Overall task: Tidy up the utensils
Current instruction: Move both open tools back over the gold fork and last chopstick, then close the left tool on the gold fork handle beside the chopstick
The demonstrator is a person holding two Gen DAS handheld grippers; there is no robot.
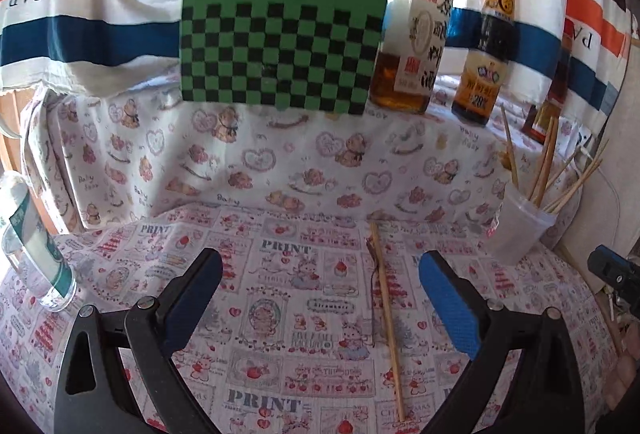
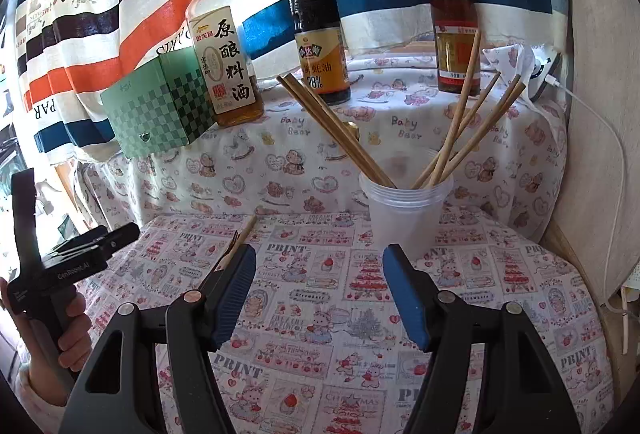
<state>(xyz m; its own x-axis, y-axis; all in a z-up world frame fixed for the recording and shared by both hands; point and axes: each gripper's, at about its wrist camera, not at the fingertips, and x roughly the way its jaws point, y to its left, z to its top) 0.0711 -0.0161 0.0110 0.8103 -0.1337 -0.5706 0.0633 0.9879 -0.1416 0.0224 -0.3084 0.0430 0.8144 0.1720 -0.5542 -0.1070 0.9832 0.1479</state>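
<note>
The left gripper (image 1: 320, 294) hovers low over the surface (image 1: 280, 314), which is covered in a printed cloth, with its jaws spread wide and nothing between them. A single loose chopstick (image 1: 387, 318) lies flat on the cloth, running from near to far, just inside the right-hand blue pad and apart from it. A dark, thin thing lies along its left side; it may be a fork, but the view is too soft to be sure. To the far right stands a clear plastic cup (image 1: 520, 230) with several chopsticks leaning out of it.

The right gripper (image 2: 320, 290) is also wide open and empty, its jaws pointing at the same cup (image 2: 404, 218), which stands just beyond the tips. The chopsticks in the cup (image 2: 340, 132) fan out to the left and right. Part of the loose chopstick (image 2: 246, 230) shows beyond the left pad.

On the raised ledge at the far side stand a green checkered box (image 1: 280, 38), a cooking wine bottle (image 2: 224, 62), a dark sauce bottle (image 2: 320, 34) and a red-capped bottle (image 2: 454, 18). A water bottle (image 1: 36, 246) stands at the near left.
</note>
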